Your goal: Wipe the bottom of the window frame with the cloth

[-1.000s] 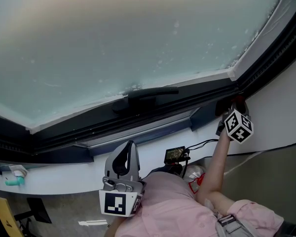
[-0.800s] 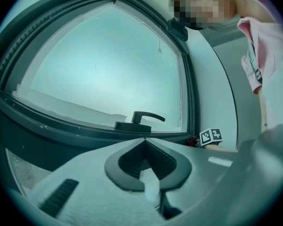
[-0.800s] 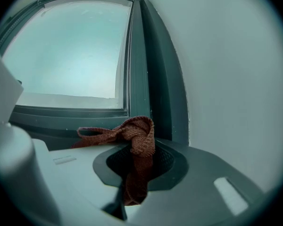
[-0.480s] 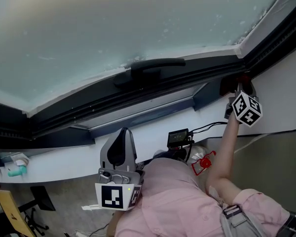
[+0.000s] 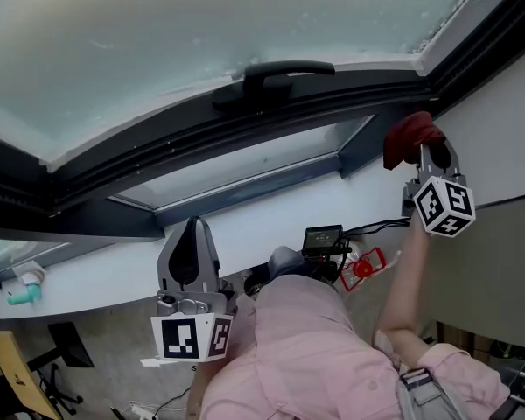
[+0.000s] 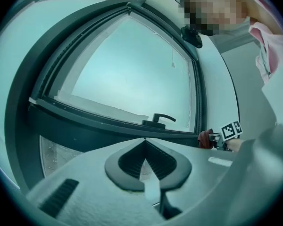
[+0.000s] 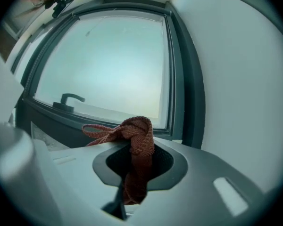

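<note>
By the dark window frame point(image 5: 201, 143), the right tool point(image 5: 425, 153) pinches a red cloth point(image 5: 408, 136); the left tool point(image 5: 192, 233) has its jaws together.

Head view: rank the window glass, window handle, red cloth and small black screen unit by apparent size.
1. Window glass: by far the largest.
2-3. Window handle and red cloth: too close to rank; the handle is longer, the cloth bulkier.
4. Black screen unit: smallest.
</note>
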### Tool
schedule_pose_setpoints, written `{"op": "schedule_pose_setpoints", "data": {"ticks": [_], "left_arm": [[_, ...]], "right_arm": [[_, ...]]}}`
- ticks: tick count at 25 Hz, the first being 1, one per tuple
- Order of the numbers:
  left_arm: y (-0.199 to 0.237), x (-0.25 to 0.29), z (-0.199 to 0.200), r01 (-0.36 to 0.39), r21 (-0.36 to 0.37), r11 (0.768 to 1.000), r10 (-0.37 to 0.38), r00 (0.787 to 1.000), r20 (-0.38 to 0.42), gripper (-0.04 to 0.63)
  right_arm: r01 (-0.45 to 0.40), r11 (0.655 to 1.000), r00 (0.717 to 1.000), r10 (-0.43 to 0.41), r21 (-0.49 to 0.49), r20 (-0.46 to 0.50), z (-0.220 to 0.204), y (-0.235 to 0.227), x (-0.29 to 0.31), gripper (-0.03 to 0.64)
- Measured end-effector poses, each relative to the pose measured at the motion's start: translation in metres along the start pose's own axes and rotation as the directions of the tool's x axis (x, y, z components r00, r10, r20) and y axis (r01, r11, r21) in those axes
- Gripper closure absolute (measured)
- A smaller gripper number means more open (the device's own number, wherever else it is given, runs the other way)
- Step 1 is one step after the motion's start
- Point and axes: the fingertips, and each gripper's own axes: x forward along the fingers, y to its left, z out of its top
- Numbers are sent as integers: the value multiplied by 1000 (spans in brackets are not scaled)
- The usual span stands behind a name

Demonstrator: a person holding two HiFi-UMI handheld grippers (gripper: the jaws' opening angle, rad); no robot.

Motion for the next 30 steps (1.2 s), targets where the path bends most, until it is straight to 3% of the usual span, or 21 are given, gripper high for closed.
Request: {"op": "schedule_pose_setpoints", "data": {"ticks": [5, 9, 12, 21, 27, 30], "left_arm": [[17, -36, 0, -55, 29, 998, 55, 998, 7, 601], [30, -62, 1, -96, 36, 995, 95, 995, 16, 601], [35, -80, 1, -121, 49, 991, 120, 993, 21, 601], [21, -110, 2, -116, 41, 992, 114, 993, 36, 601], [-5, -121, -4, -110, 37, 993, 109, 994, 25, 601], [-27, -123, -8, -87, 38, 995, 87, 996, 9, 601]], "right_arm": [[-89, 996, 996, 89, -5, 12, 9, 40, -48, 558], [-221, 974, 973, 218, 38, 78, 19, 74, -77, 555], [-328, 941, 942, 319, 87, 105, 25, 102, -95, 554], [-543, 838, 838, 538, 45, 97, 25, 182, -139, 554], [-661, 742, 750, 657, 111, 78, 12, 202, -167, 554], [-696, 710, 718, 693, 105, 74, 10, 202, -179, 555]]}}
